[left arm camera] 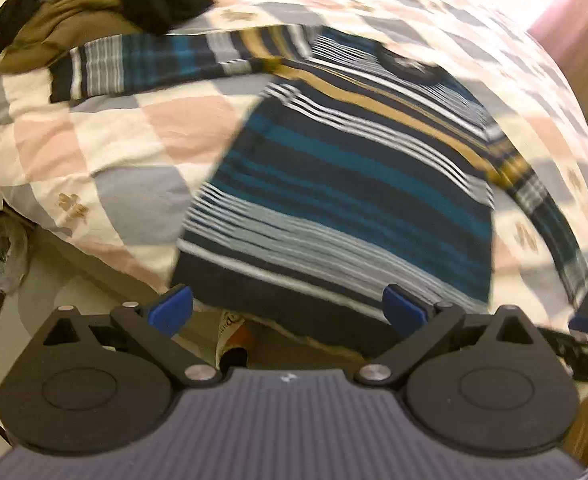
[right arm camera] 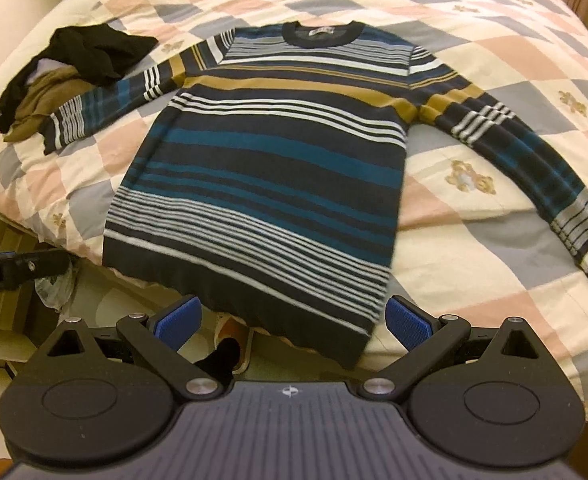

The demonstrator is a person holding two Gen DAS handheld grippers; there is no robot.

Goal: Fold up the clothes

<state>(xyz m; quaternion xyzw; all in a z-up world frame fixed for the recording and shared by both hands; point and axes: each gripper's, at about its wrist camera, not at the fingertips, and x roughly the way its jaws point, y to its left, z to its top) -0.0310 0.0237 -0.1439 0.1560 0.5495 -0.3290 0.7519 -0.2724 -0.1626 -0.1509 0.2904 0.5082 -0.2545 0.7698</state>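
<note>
While the striped sweater (right arm camera: 261,168) lay flat, sleeves spread, on the checked quilt (right arm camera: 474,216), the left gripper (left arm camera: 287,308) and right gripper (right arm camera: 291,318) were held wide apart and empty near its hem; folding was judged unstarted, a sleeve grasp being required next.

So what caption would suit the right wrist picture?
Striped sweater spread flat on a checked quilt, open right gripper at its hem.
</note>
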